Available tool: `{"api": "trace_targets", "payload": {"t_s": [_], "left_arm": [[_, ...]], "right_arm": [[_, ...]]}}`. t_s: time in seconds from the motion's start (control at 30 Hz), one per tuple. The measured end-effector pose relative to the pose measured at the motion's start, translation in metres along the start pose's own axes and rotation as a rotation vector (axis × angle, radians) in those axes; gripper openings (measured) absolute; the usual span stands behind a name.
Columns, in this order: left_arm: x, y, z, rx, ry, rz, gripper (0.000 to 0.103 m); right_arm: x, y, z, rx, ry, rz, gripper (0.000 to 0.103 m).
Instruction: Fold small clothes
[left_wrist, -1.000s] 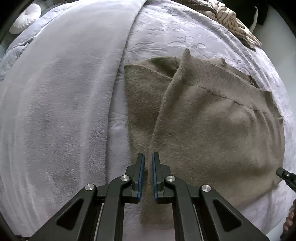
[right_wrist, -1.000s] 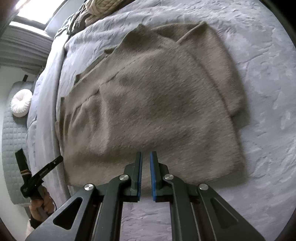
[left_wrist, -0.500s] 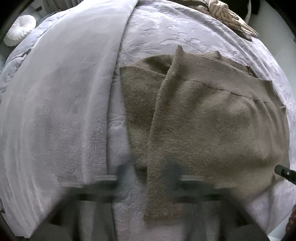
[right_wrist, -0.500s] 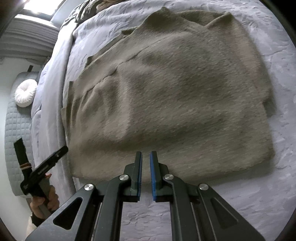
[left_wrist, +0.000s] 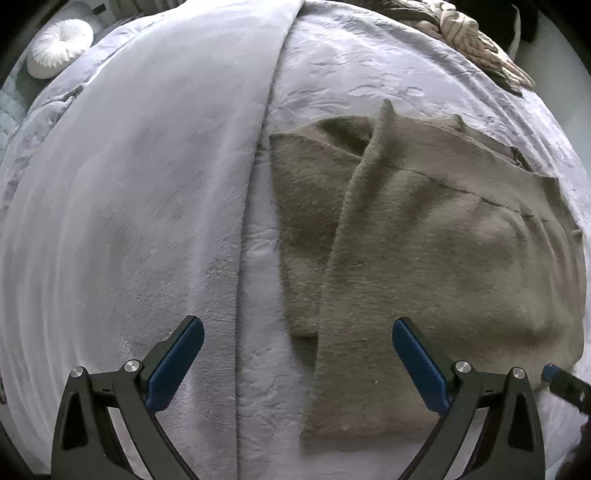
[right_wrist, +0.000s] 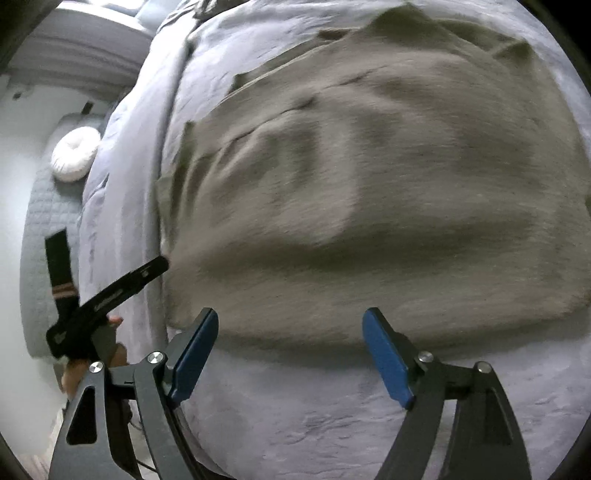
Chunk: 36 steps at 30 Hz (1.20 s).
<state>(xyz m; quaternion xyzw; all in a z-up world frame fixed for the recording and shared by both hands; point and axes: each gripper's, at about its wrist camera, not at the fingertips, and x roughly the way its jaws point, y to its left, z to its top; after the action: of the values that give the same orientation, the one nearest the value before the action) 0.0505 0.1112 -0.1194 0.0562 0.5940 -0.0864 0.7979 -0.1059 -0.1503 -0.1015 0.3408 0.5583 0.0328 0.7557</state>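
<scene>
My left claw (left_wrist: 297, 347) stands with its jaws wide apart, nothing between the pads; it has just finished opening. In its view the near hem of the sweater (left_wrist: 424, 251) lies directly under and ahead of the jaws, at lower centre of the frame, with the garment spreading away toward the upper right.

My right claw (right_wrist: 288, 339) has also just been opening and now stands apart, empty. In its view the sweater's near edge runs across the frame just above the pad tips, from lower left to right, and the body fills the upper centre and right. The bare bed cover (right_wrist: 332, 424) shows between the jaws, so this claw is beside the edge, not over it.

Judgement: the left claw is the nearer to cloth. The coming grip turns on that near edge, whose long run lies crosswise to both claws.

Condition of the sweater: olive-brown, fuzzy knit, lying flat on the bed. A sleeve (left_wrist: 351, 258) is folded inward as a long strip toward the near hem. Soft ripples mark the body; the right view is blurred. It should handle limp and thick. Folding is partway, by my reading.
</scene>
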Motion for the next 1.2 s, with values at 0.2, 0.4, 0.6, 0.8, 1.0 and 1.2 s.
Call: {"api": "trace_targets", "payload": {"t_s": [0.2, 0.4, 0.6, 0.8, 1.0, 1.2], "left_arm": [[0.008, -0.004, 0.005, 0.006, 0.015, 0.002, 0.102], [0.011, 0.008, 0.002, -0.007, 0.016, 0.000, 0.102], [0.014, 0.015, 0.001, -0.016, 0.013, -0.002, 0.102], [0.015, 0.024, -0.002, -0.016, 0.014, -0.022, 0.102], [0.017, 0.033, -0.006, -0.024, 0.014, -0.052, 0.102], [0.016, 0.049, -0.008, -0.045, 0.017, -0.073, 0.102]], "right_arm": [[0.018, 0.010, -0.010, 0.041, 0.047, 0.078, 0.083], [0.030, 0.011, -0.015, 0.095, 0.062, 0.137, 0.083], [0.040, 0.014, -0.020, 0.123, 0.058, 0.236, 0.103], [0.065, 0.031, -0.027, 0.165, 0.104, 0.319, 0.103], [0.083, 0.031, -0.032, 0.240, 0.120, 0.377, 0.103], [0.096, 0.024, -0.034, 0.331, 0.109, 0.448, 0.103]]}}
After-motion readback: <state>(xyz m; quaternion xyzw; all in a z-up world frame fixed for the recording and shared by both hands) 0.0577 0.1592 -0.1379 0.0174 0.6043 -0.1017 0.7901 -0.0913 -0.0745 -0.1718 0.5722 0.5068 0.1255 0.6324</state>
